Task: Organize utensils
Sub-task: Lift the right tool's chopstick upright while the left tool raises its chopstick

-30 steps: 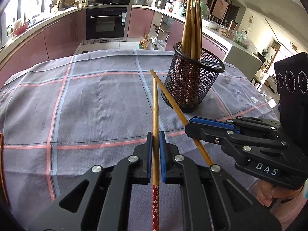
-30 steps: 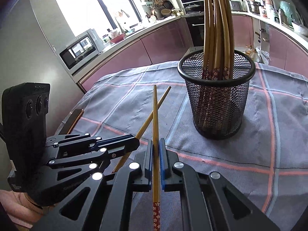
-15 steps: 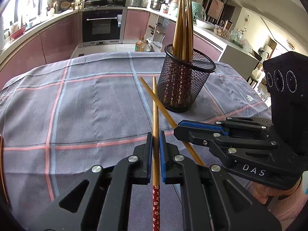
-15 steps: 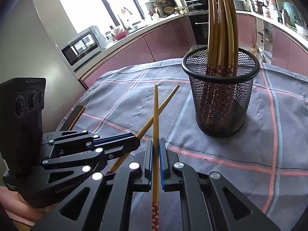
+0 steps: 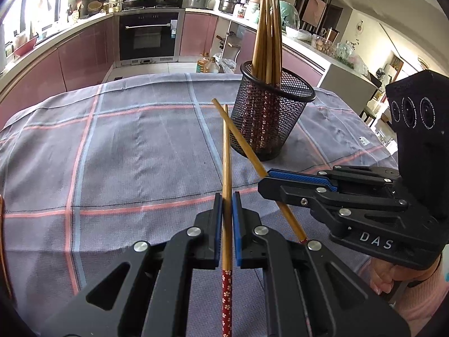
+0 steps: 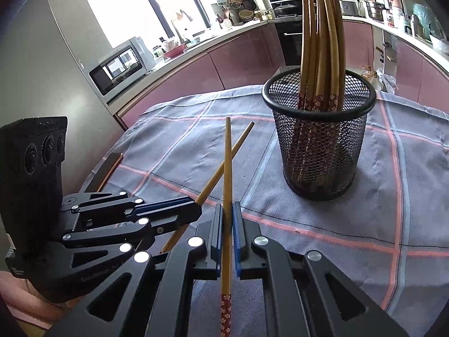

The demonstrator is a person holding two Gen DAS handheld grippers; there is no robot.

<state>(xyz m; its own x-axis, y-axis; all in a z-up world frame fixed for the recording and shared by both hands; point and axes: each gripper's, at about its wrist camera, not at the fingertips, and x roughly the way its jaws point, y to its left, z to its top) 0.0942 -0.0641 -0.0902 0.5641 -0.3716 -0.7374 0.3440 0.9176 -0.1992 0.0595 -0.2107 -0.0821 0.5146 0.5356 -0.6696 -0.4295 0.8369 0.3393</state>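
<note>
Mesh cup (image 5: pixel 271 118) standing upright on the cloth-covered counter (image 5: pixel 126 151), holding a bundle of chopsticks (image 5: pixel 268 36); left gripper (image 5: pixel 228 219) and right gripper (image 6: pixel 228 224) each clamping fingers on one chopstick (image 5: pixel 226 168), the two crossing just beside the cup.

Left wrist cam sits right behind the left tool (image 5: pixel 227 205), angled down across the grey plaid-clothed tabletop (image 5: pixel 126 154) toward the black built-in oven (image 5: pixel 148 35). Right wrist cam sits behind the right tool (image 6: pixel 228 213), also angled down, facing the silver microwave (image 6: pixel 120 66) and window. Both views share the black wire-mesh cup of brown chopsticks (image 5: pixel 270 118) at mid-range, and each catches the other tool close at its edge.
</note>
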